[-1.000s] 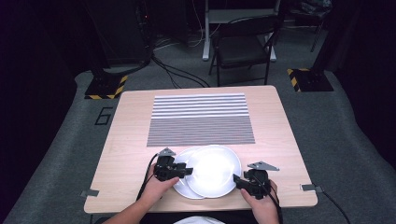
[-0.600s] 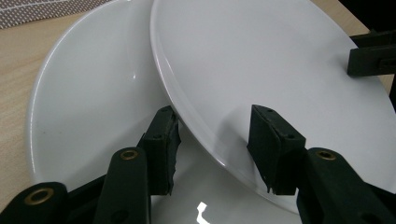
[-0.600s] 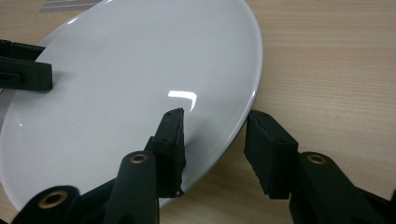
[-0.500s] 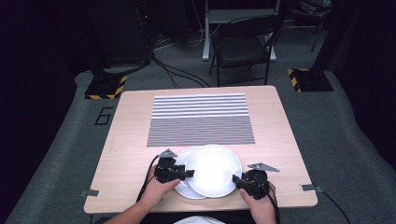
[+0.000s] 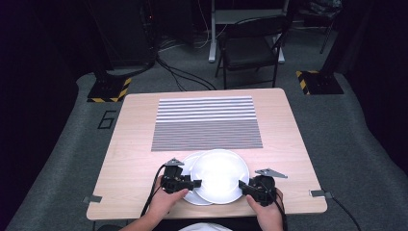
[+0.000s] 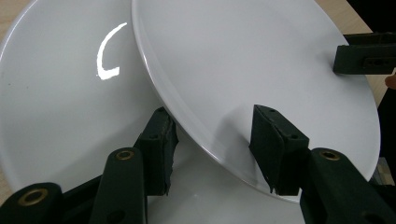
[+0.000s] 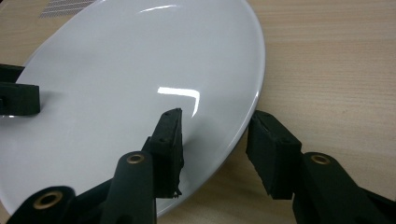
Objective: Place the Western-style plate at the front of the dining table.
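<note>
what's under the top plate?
A second white plate lies under the top plate's left part, on the wooden table. How far it reaches beneath is covered; whether anything else lies under there can't be seen.

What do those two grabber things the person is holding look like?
Both are black. The left gripper and right gripper each have two chunky black jaws with brass-coloured rivets at the joints. Each carries a grey three-cornered plate on top, and a black cable trails back from the left one. No sleeves show on the forearms.
</note>
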